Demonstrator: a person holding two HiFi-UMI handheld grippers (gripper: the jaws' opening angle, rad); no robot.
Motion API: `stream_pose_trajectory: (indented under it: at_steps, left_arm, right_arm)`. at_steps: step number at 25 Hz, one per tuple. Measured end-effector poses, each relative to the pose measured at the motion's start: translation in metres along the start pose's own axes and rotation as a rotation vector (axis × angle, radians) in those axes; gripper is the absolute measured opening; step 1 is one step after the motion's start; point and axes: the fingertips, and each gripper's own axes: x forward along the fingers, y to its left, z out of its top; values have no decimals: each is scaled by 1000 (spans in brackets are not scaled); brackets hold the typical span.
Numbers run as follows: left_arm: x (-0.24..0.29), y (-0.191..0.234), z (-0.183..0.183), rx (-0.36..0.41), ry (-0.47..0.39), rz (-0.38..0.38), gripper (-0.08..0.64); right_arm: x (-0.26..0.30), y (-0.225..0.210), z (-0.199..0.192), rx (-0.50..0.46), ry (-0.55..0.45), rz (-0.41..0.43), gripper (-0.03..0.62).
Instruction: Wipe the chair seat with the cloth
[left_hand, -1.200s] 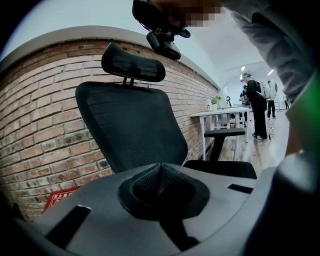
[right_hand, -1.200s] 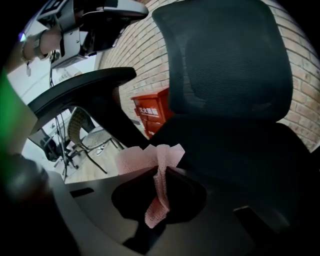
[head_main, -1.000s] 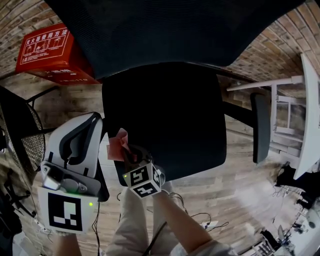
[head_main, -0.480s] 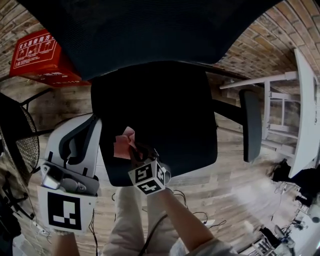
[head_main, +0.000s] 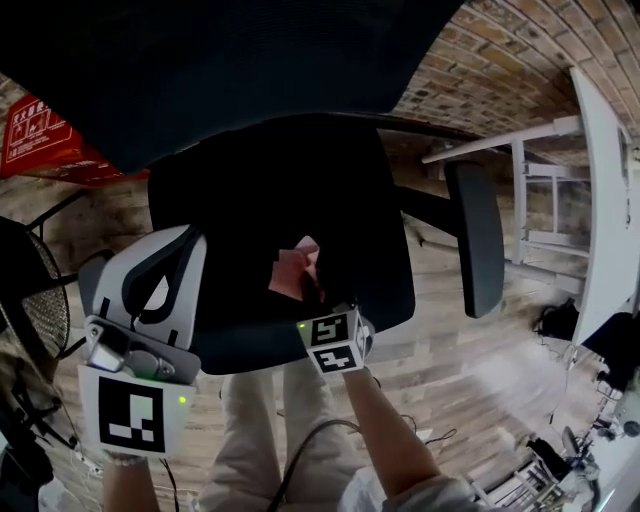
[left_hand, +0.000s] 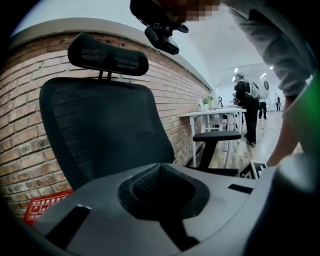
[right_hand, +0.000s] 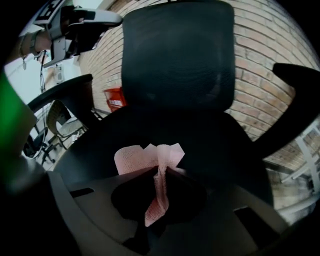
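Pink cloth (head_main: 293, 270) down on the front half of the chair seat (head_main: 250, 190), roughly mid-width, a bit back from the front edge. Pinched by a narrow fold in the right gripper (head_main: 312, 296), jaws clamped tight on it, the rest fanned out ahead of the tips. Makes sense for wiping: loose part spread wide to drag across the fabric, gripper coming in low from the front edge with the cloth in the lead. Can't swear to actual contact with the seat, but sure looks like it from above. Probably mid-wipe, with the back half and both side edges left to cover.

Left gripper (head_main: 155, 265) parked off the seat's left front corner, jaws together on nothing, aimed up at the backrest (left_hand: 100, 130). Guessing just kept clear so as not to block the stroke. Armrest (head_main: 475, 240) out past the seat's right edge, well apart from the cloth. Red box (head_main: 35, 135) on the floor by the brick wall, white table (head_main: 600, 180) off to the right, neither in the way.
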Motion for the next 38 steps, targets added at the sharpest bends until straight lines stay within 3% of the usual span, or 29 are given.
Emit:
stream_pose_trajectory:
  at_steps: [11, 18, 27, 38]
  left_arm:
    - [32, -31, 15, 32, 14, -65, 18]
    - [33, -44, 16, 68, 21, -100, 18]
    - [24, -45, 11, 102, 16, -123, 18]
    - [-18, -22, -11, 20, 20, -50, 18]
  right_arm:
    - [-48, -139, -32, 64, 28, -248, 55]
    - [-72, -168, -50, 54, 59, -303, 55]
    - [-71, -141, -60, 155, 54, -282, 55]
    - [-47, -24, -69, 141, 61, -131, 55]
